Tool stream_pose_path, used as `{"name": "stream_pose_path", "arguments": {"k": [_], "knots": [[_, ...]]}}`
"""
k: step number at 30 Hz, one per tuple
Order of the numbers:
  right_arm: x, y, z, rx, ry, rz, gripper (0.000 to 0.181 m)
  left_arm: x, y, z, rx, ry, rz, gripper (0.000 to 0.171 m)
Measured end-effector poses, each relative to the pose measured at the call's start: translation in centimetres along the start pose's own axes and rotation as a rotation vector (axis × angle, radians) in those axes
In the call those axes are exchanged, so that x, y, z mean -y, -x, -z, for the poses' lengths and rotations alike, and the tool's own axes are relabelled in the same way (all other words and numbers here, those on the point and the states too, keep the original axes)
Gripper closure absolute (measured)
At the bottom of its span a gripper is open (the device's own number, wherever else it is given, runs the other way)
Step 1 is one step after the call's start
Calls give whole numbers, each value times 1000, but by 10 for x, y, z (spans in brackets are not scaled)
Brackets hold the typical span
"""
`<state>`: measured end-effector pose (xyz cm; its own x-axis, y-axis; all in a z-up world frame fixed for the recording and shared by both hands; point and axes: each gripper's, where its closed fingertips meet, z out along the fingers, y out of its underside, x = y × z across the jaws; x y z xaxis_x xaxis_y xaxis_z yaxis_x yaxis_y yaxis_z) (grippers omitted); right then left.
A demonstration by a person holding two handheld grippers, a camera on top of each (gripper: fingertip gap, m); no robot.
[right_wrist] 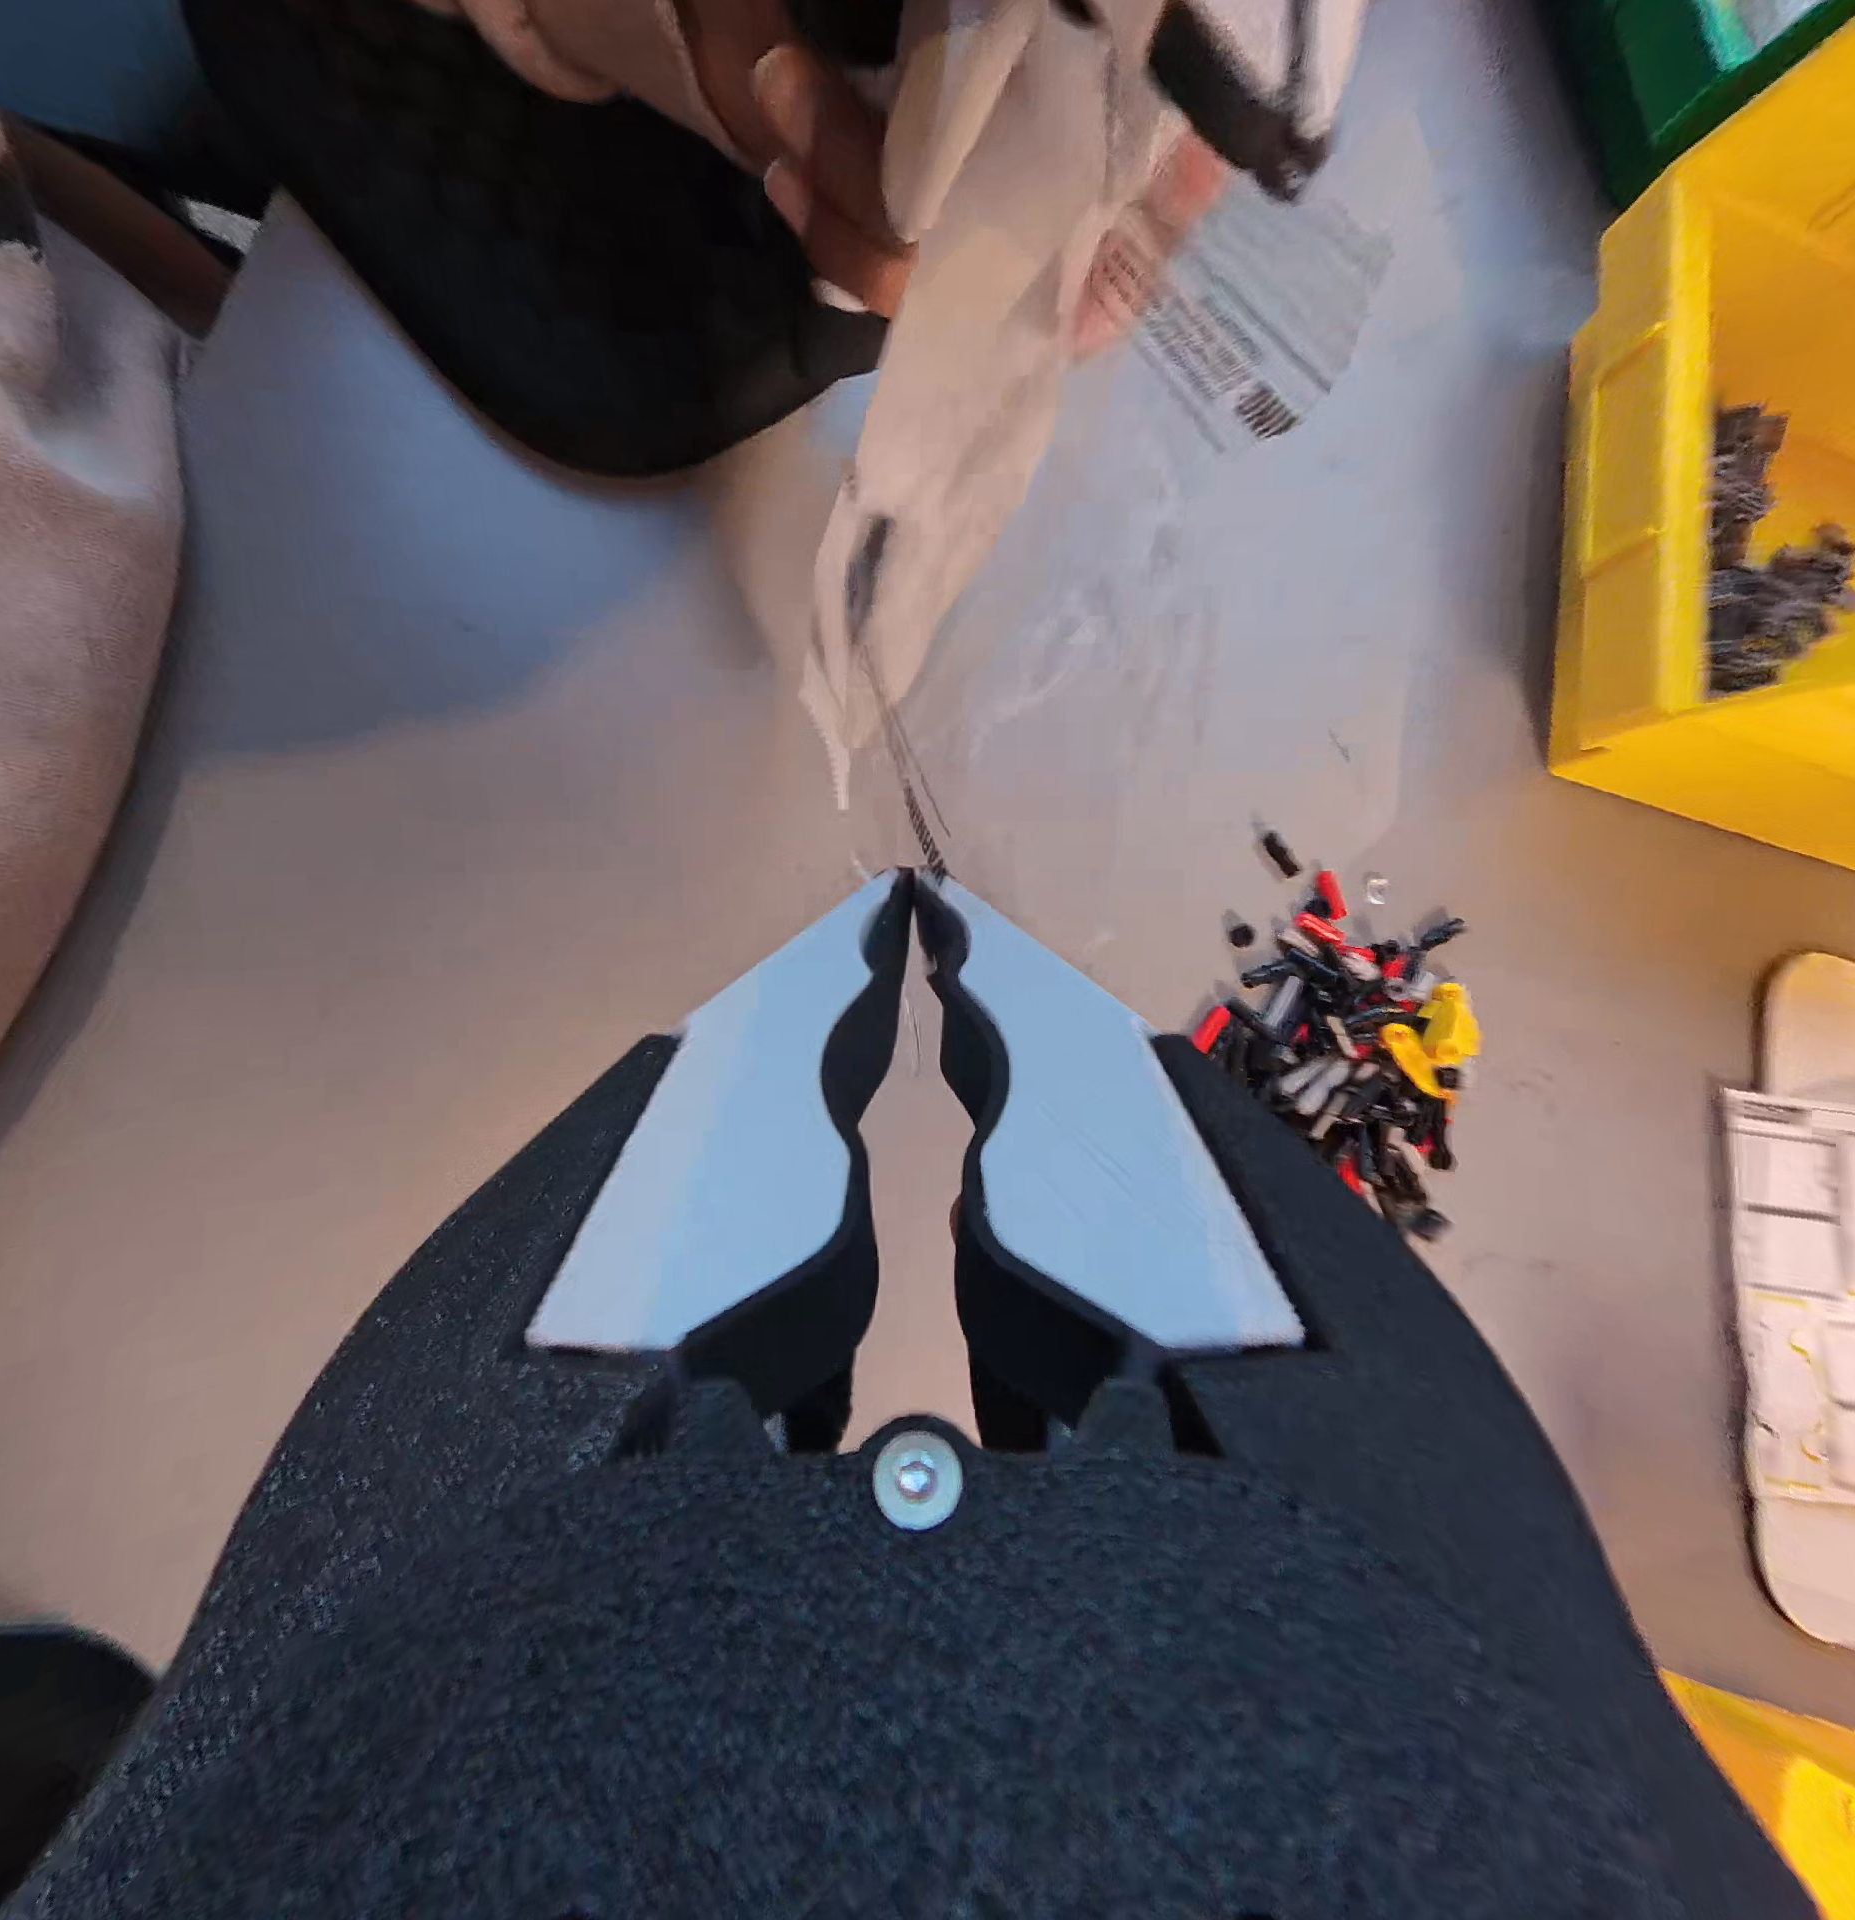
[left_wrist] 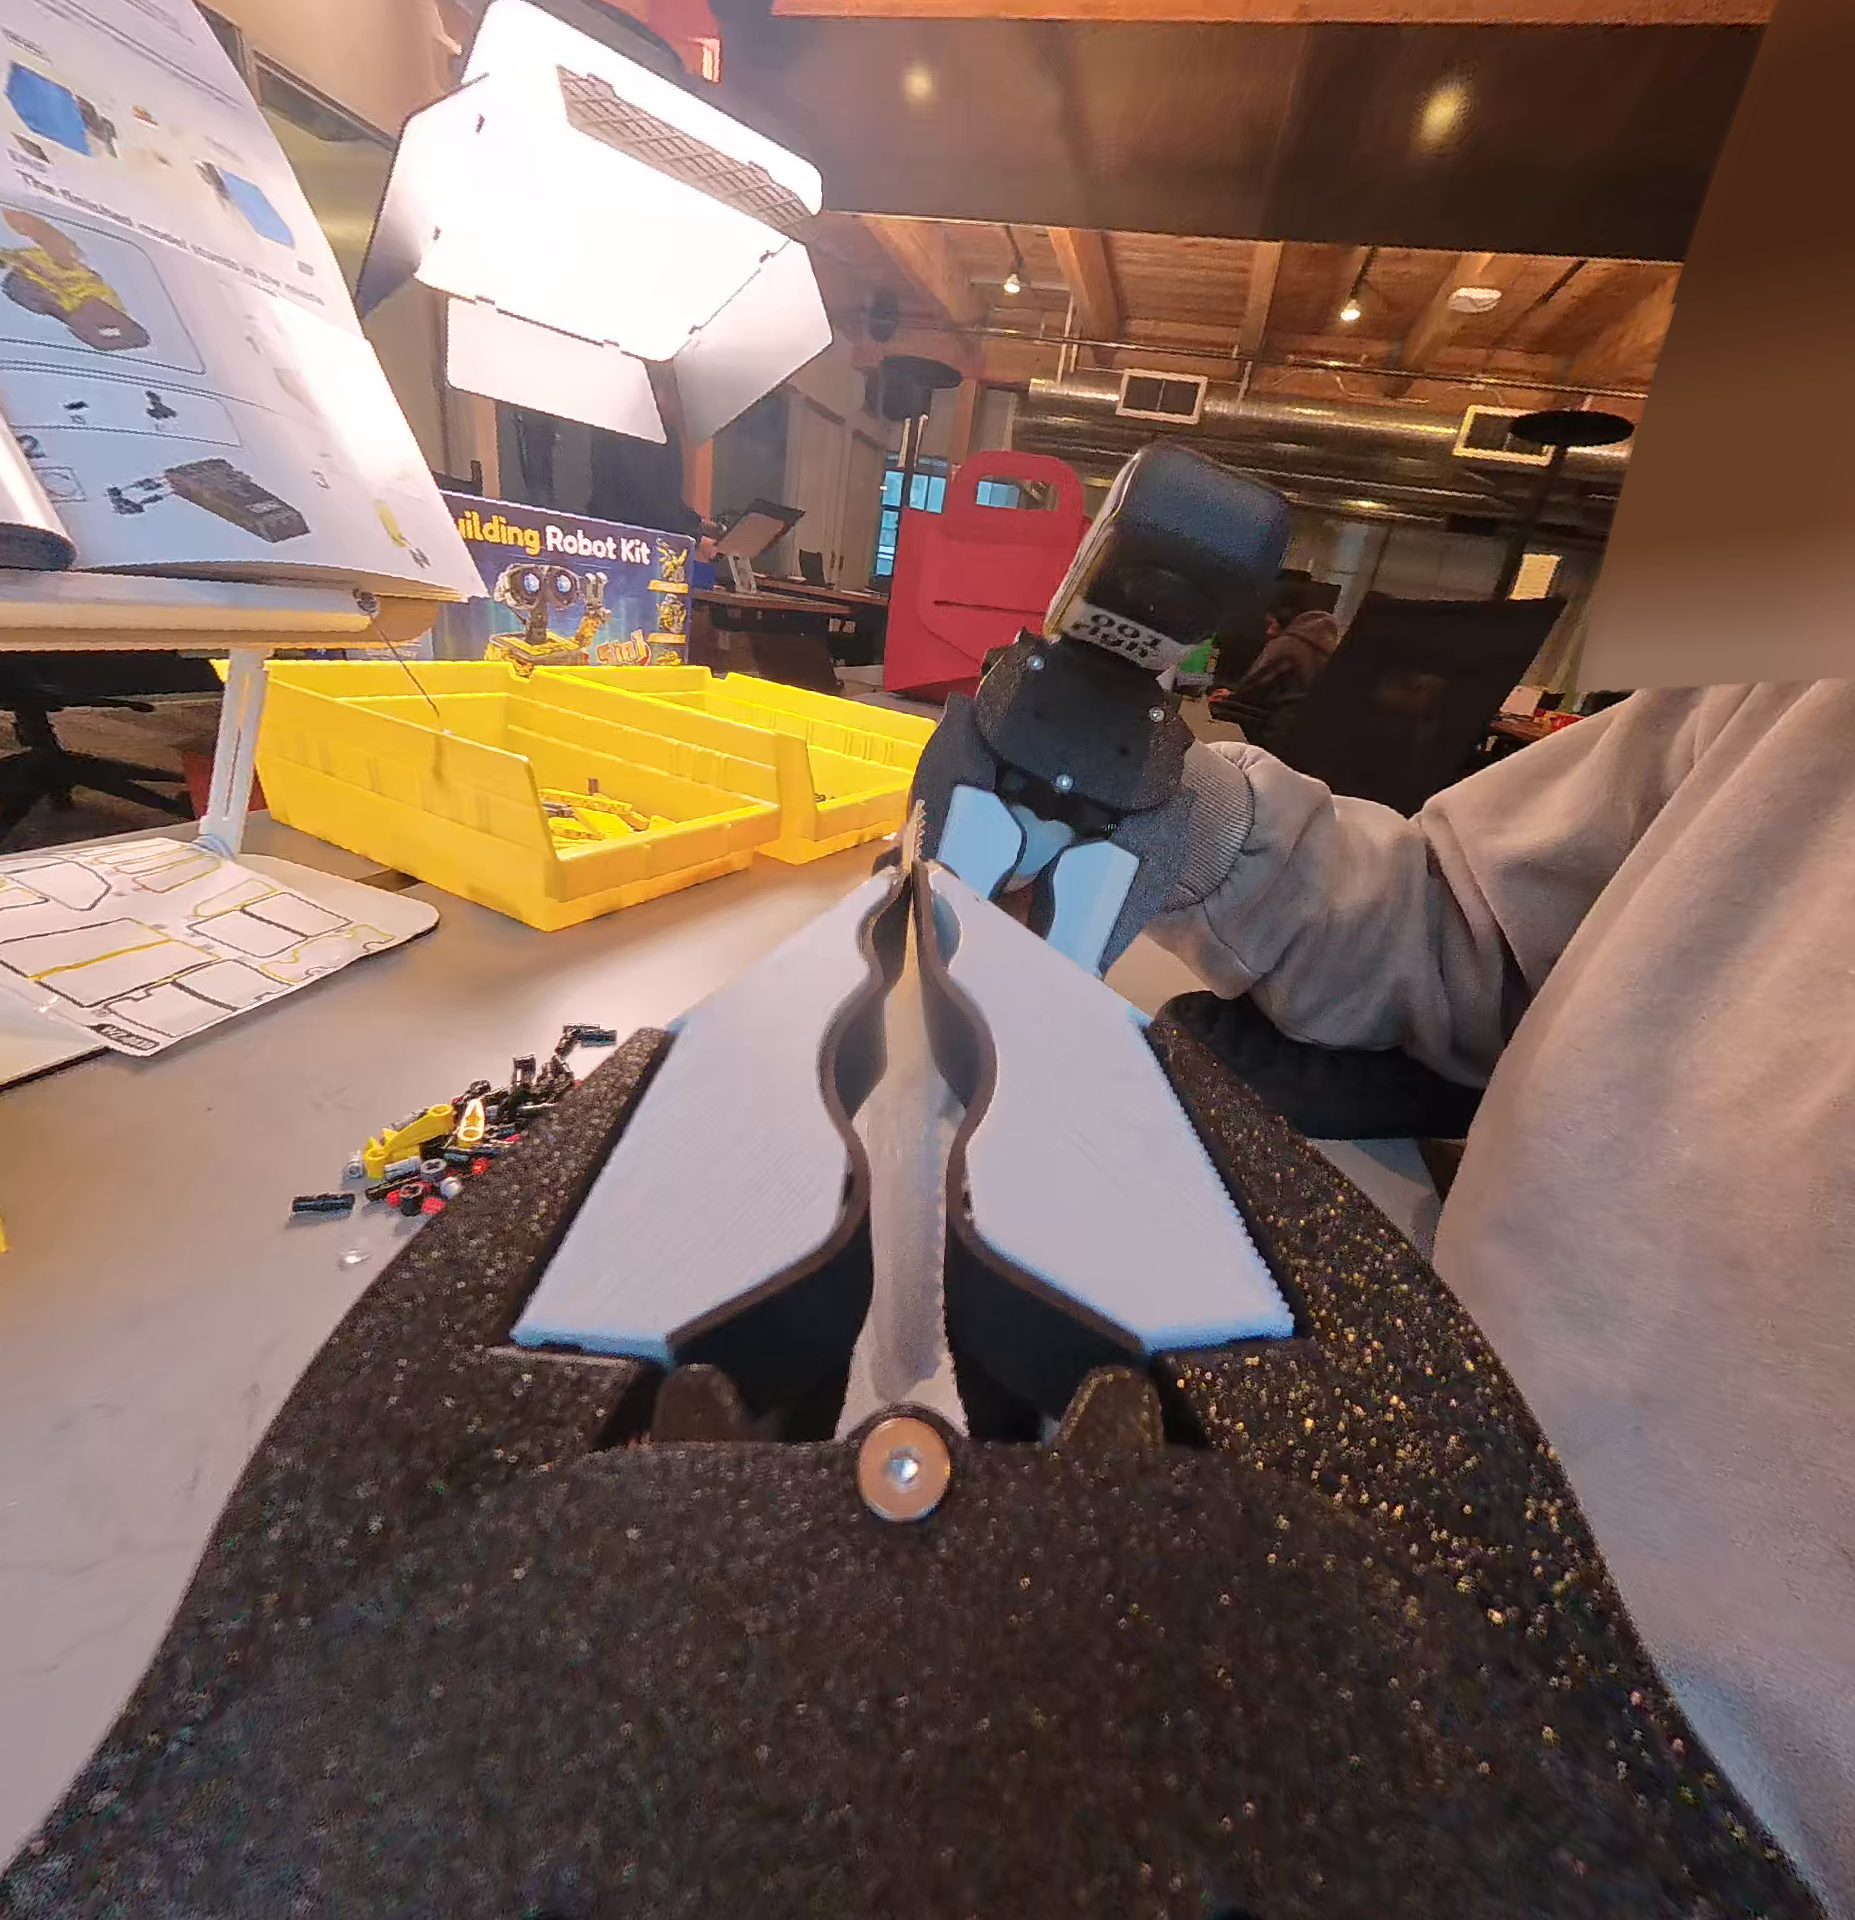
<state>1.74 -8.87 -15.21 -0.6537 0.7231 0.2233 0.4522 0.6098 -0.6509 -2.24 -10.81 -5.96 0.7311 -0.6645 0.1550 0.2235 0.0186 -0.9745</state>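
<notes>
My left gripper (left_wrist: 912, 883) is shut on a clear plastic bag (left_wrist: 907, 1174), whose serrated edge runs between its fingers and sticks out past the tips. My right gripper (right_wrist: 907, 881) is shut on the same bag (right_wrist: 881, 623) at a printed edge, above the grey table (right_wrist: 435, 831). The bag stretches between the two grippers. In the left wrist view the right gripper's white fingers (left_wrist: 1084, 904) reach in just behind my left tips, held by a gloved hand. A pile of small black, red and yellow building pieces (right_wrist: 1338, 1049) lies on the table to the right; it also shows in the left wrist view (left_wrist: 455, 1143).
Yellow bins (left_wrist: 507, 790) with small parts stand at the back; one is at the right in the right wrist view (right_wrist: 1712, 520). An open instruction booklet (left_wrist: 175, 312) sits on a stand, with a sticker sheet (left_wrist: 154, 935) below it. A bright lamp (left_wrist: 611, 208), a kit box (left_wrist: 570, 592) and a red carrier (left_wrist: 975, 582) stand behind.
</notes>
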Motion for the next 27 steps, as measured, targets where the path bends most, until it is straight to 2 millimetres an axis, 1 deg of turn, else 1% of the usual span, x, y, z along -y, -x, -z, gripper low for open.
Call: {"name": "stream_pose_path", "arguments": {"k": [2, 3, 4, 5, 6, 7, 9, 10, 11, 13, 14, 16, 18, 21, 23, 25, 27], "knots": [[5, -25, 13, -151, -14, 26, 181, -4, 8, 1, 45, 30, -5, 171], [12, -36, 22, -225, -44, 56, 181, -11, 14, 0, 75, 74, -19, 171], [22, -41, 32, -273, -97, 79, 181, -19, 19, 0, 110, 119, -43, 171], [31, -42, 39, -299, -145, 99, 181, -23, 21, -1, 124, 146, -71, 170], [36, -44, 43, -331, -158, 119, 181, -26, 18, -3, 114, 159, -90, 171], [34, -49, 44, -381, -125, 160, 181, -28, 16, -4, 108, 167, -101, 171], [22, -59, 45, -494, -2, 289, 181, -35, 11, -7, 83, 204, -123, 170], [20, -60, 43, -511, 19, 328, 181, -40, 7, -8, 62, 226, -129, 170], [24, -55, 40, -493, -12, 337, 181, -45, 4, -9, 45, 251, -133, 171], [31, -49, 37, -467, -69, 338, 181, -53, 4, -11, 57, 297, -169, 171], [28, -48, 35, -459, -58, 352, 181, -55, 4, -11, 61, 311, -197, 171], [15, -43, 30, -394, -4, 334, 181, -59, 4, -11, 62, 336, -229, 171], [9, -39, 27, -365, 4, 322, 181, -63, 6, -10, 70, 362, -243, 171], [4, -38, 27, -350, 31, 318, 181, -63, 4, -8, 54, 364, -260, 171], [1, -38, 27, -348, 44, 320, 181, -63, 6, -6, 57, 374, -273, 162], [-1, -39, 28, -347, 49, 322, 181, -61, 8, -3, 65, 374, -285, 158], [-1, -38, 29, -343, 45, 322, 181, -59, 11, -1, 84, 370, -292, 157]]}}
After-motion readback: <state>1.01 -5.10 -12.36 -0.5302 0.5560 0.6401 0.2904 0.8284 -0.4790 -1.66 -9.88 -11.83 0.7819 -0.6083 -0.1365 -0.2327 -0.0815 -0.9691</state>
